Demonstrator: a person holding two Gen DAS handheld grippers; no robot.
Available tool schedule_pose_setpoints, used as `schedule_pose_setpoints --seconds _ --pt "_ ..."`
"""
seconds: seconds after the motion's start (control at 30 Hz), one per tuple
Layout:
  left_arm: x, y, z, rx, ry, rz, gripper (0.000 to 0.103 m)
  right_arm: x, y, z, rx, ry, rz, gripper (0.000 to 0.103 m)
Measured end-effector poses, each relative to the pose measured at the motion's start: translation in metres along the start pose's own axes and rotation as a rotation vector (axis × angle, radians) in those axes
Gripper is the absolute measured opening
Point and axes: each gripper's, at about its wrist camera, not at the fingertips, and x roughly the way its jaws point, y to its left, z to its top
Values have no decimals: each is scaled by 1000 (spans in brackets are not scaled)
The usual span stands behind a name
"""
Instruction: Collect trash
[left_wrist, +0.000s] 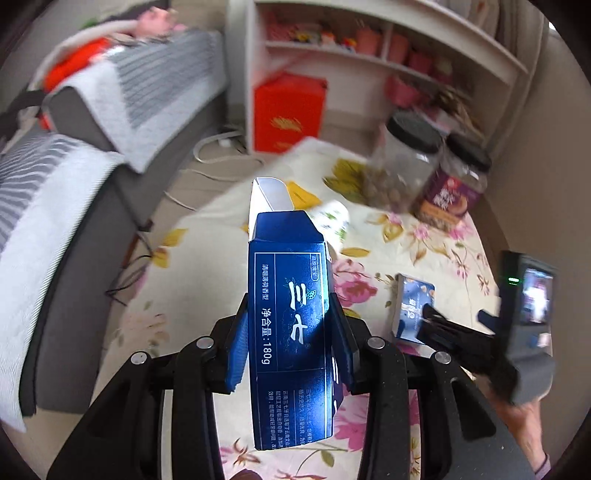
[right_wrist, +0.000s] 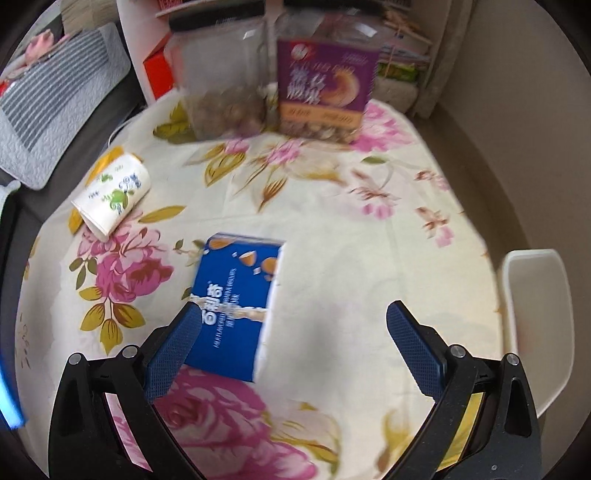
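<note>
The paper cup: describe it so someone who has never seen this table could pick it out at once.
On the floral tablecloth, look to the left edge in the right wrist view, in front of the two black-lidded jars. There the paper cup lies on its side, mouth toward the camera. Unlike the flat blue carton nearby, it is white and tapered, with green print.

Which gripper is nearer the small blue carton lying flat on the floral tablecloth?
Right. The open right gripper has one finger over the small blue carton; the left gripper is raised off to the side, holding a toothpaste box.
</note>
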Motion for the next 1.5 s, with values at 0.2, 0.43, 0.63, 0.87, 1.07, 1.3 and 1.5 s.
schedule_pose_setpoints --seconds 0.2,0.43,0.63,0.87,1.07,1.3,1.5 --pt "-13 0 -4 -15 -57 18 39 22 12 6 25 32 101 96" --pt "-3 5 -3 -23 -49 63 39 27 23 8 -60 -7 73 54" --pt "-6 13 -2 -61 -46 61 39 -14 21 16 -48 -102 131 52" --pt "-18 12 -1 -73 -90 61 39 -83 26 10 -92 -245 158 52" --pt "-27 4 -3 -72 -124 69 39 -116 14 -3 -89 -315 158 53" --pt "-34 -15 -8 -46 -168 86 39 -134 4 -16 -94 -367 118 54" --pt "-42 -44 -12 9 -215 75 36 -143 -14 -21 -88 -389 96 54"
